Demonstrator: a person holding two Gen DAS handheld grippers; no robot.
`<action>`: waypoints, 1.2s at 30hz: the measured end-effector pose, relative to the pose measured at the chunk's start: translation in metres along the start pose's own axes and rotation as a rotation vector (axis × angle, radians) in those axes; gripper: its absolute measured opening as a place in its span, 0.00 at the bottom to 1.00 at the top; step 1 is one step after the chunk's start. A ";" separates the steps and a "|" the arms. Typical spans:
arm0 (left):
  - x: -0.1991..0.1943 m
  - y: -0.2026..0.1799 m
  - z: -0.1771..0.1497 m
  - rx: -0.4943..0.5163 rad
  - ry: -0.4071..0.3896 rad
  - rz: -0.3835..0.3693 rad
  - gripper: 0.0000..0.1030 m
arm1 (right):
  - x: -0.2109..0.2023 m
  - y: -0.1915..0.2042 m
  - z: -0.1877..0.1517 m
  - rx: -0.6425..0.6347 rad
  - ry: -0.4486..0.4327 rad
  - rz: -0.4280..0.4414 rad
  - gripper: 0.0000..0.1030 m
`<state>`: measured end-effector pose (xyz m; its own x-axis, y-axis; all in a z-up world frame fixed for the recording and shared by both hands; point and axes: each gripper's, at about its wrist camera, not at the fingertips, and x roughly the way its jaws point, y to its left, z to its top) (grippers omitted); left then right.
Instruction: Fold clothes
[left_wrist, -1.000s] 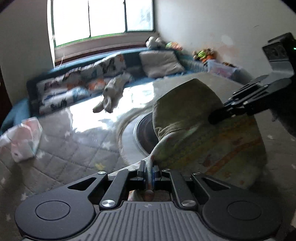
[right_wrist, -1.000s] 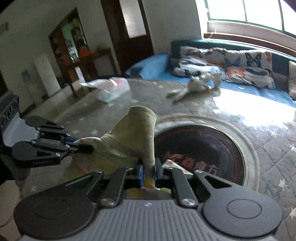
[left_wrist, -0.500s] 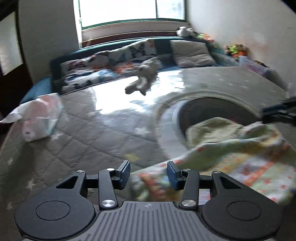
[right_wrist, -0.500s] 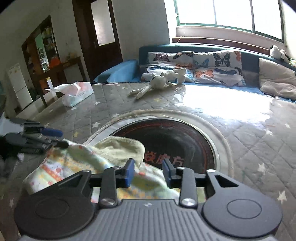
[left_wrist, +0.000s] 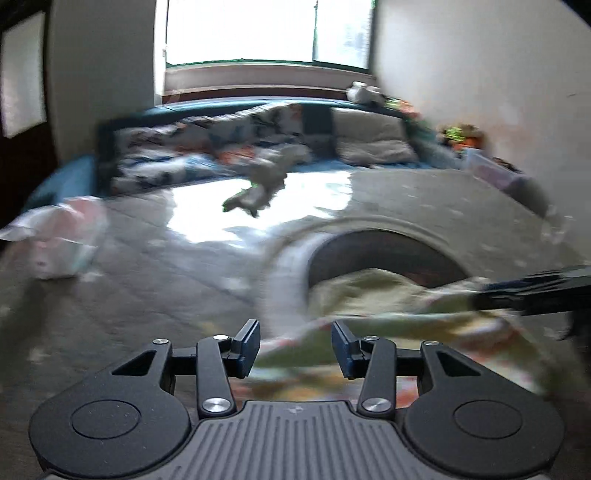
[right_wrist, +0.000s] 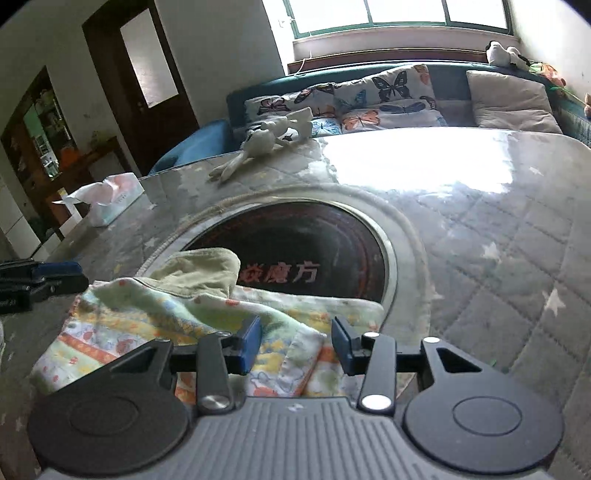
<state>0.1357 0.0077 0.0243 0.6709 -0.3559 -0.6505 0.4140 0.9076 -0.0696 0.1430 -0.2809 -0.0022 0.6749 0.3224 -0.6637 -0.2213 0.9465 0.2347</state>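
The left gripper (left_wrist: 295, 345) is hanging with its blue-padded fingers (left_wrist: 248, 347) spread wide apart, gripping nothing; the near edge of the printed garment (left_wrist: 388, 332) is lying just beyond and between them, though motion blur is making it impossible to tell whether a pad is touching the cloth. The right gripper (right_wrist: 295, 345) is likewise standing wide open and empty, its fingers (right_wrist: 250, 343) sitting over the near right corner of the same garment (right_wrist: 166, 325), apparently just above the fabric.

The garment, a pale cloth with orange, yellow and blue print, is lying in flat folded layers on the quilted star-patterned table cover (right_wrist: 498, 258), at the near left of the right wrist view. Its far part is overlapping the near rim of the round dark cooktop (right_wrist: 306, 251) set in the middle of the table, and a plain olive-green cuff (right_wrist: 203, 269) is resting on top at the far side, over the dark glass.

In the right wrist view the left gripper is showing at the far left edge, just beside the garment's left side. At the far left of the table a tissue pack (right_wrist: 107, 199) is sitting, and a white plush rabbit (right_wrist: 266, 140) is lying at the far edge, in front of a blue sofa (right_wrist: 195, 147) with butterfly cushions (right_wrist: 388, 92).
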 end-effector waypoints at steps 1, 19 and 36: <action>-0.001 -0.004 0.001 -0.003 -0.004 -0.011 0.44 | 0.002 0.000 -0.002 0.000 0.002 -0.003 0.37; 0.023 -0.004 -0.003 -0.037 0.033 0.000 0.43 | -0.009 0.010 0.003 -0.071 -0.081 -0.118 0.11; 0.043 -0.019 0.003 -0.026 0.039 -0.066 0.42 | 0.049 0.061 0.019 -0.145 0.034 0.076 0.09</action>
<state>0.1585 -0.0254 -0.0001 0.6181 -0.4070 -0.6725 0.4400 0.8881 -0.1330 0.1756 -0.2074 -0.0065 0.6284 0.3913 -0.6723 -0.3717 0.9103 0.1823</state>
